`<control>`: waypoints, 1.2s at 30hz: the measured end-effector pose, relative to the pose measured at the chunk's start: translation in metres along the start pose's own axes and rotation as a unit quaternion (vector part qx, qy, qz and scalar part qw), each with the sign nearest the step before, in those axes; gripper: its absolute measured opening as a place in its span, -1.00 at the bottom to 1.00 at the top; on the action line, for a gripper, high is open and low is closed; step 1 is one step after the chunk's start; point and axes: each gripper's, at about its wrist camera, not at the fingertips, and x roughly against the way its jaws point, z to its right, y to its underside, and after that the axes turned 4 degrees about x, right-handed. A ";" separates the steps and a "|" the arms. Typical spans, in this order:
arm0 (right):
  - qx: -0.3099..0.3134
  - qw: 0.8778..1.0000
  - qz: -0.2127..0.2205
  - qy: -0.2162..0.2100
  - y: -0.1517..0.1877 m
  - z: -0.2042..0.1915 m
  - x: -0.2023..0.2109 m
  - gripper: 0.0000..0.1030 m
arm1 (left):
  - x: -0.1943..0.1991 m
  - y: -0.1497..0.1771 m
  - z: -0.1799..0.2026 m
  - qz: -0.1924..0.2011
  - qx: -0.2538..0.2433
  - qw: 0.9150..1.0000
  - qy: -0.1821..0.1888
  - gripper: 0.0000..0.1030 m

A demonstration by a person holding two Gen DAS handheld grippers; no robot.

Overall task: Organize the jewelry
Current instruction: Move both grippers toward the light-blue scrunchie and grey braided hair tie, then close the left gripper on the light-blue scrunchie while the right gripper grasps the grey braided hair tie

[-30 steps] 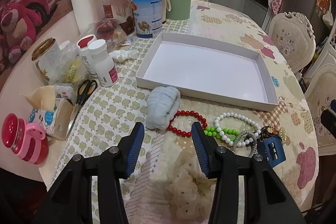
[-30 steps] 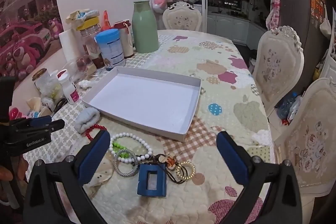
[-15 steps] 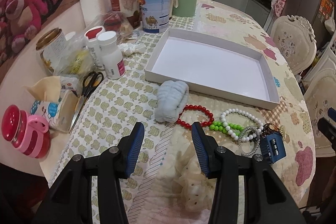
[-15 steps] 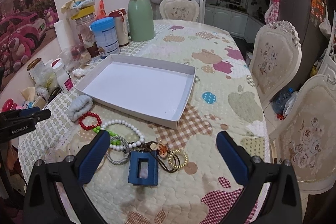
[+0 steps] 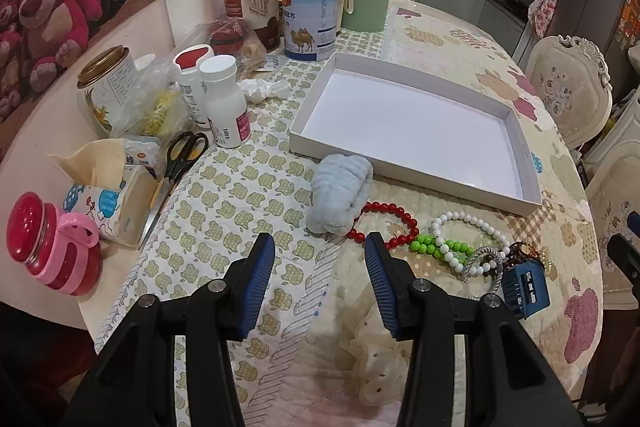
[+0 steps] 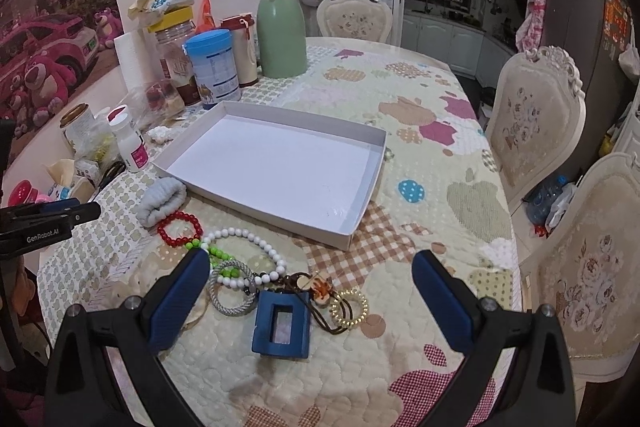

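Left gripper [image 5: 319, 247] held low at the near left, jaws parted and empty; right gripper [image 6: 311, 267] at the near right, jaws spread wide, empty.

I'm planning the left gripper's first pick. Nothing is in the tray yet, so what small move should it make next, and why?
Probably ease the left gripper forward and down over the red bead bracelet. Its fingers are open and empty, the bracelet lies just ahead on the cloth beside the light blue scrunchie, and the white tray behind it holds nothing.
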 end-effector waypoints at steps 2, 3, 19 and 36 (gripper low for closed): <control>-0.002 1.000 -0.002 0.002 0.000 0.001 -0.001 0.99 | 0.000 -0.001 0.000 0.002 0.000 1.000 0.000 -0.28; -0.003 1.000 -0.002 0.004 0.000 0.002 -0.002 0.99 | 0.000 -0.001 0.000 0.002 0.000 1.000 -0.002 -0.28; 0.011 1.000 -0.013 -0.008 0.002 -0.007 -0.014 0.99 | -0.009 -0.002 0.001 -0.009 0.002 1.000 0.000 -0.28; 0.059 0.994 -0.060 -0.072 0.006 -0.035 -0.062 0.87 | -0.036 -0.011 -0.006 -0.054 0.024 0.997 0.042 -0.28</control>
